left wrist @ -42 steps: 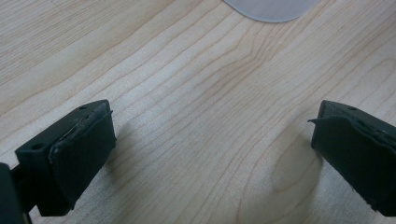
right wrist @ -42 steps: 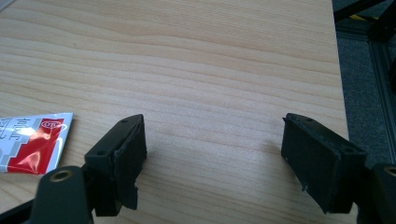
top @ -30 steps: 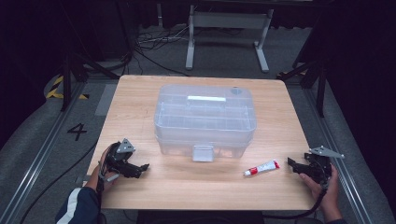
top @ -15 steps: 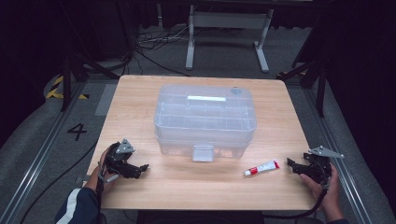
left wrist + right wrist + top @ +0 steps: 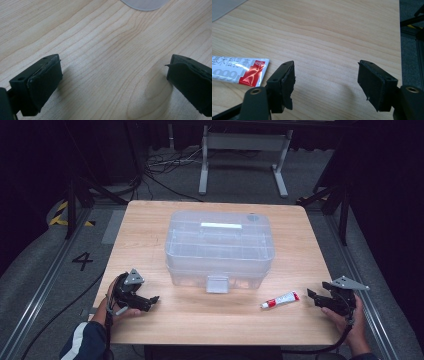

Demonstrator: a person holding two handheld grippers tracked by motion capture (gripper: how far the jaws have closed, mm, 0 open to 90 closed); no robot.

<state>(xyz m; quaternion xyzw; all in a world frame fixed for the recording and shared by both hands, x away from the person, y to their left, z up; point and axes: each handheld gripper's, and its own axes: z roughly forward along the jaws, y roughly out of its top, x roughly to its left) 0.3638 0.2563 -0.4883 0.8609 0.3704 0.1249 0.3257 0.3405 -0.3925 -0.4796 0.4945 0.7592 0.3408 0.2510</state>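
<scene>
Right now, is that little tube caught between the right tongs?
No, the tube lies on the table beside the open right tongs, outside the gap.

- Tabletop (image 5: 150, 225): pale, square wooden surface with visible grain.
- Clear rectangular plastic storage box (image 5: 220, 247) with a latched lid: stands at the centre.
- Small white-and-red tube (image 5: 280, 300): lies flat near the front right, apart from the box.
</scene>
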